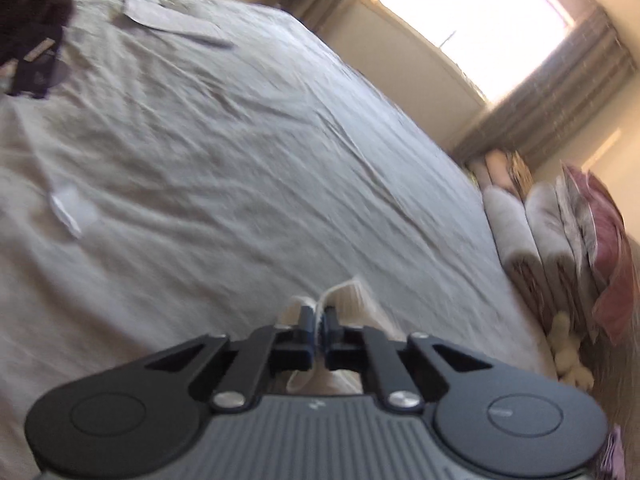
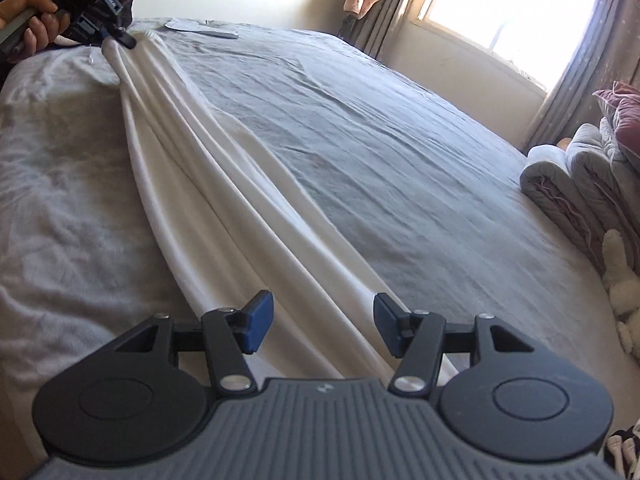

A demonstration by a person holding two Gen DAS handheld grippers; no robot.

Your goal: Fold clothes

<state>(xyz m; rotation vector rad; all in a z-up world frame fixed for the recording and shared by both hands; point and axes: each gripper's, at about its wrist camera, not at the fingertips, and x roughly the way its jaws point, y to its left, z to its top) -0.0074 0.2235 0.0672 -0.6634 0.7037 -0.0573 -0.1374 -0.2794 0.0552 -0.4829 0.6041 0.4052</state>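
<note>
A long white garment (image 2: 224,184) lies stretched in folds across the grey bed sheet (image 2: 360,128), running from the far left corner down to the near edge. My left gripper (image 1: 318,330) is shut on one end of that white cloth (image 1: 348,292); in the right wrist view the same gripper (image 2: 118,36) pinches the bunched far end, held by a hand (image 2: 36,20). My right gripper (image 2: 323,326) stands open just above the near end of the garment, its blue pads (image 2: 258,326) apart and not pressing the cloth.
A folded pale garment (image 2: 200,27) lies at the far edge of the bed. Rolled grey quilts (image 2: 568,184), a pink cushion (image 2: 624,116) and a white plush toy (image 2: 622,280) sit at the right. A bright window (image 2: 516,8) with curtains lies behind.
</note>
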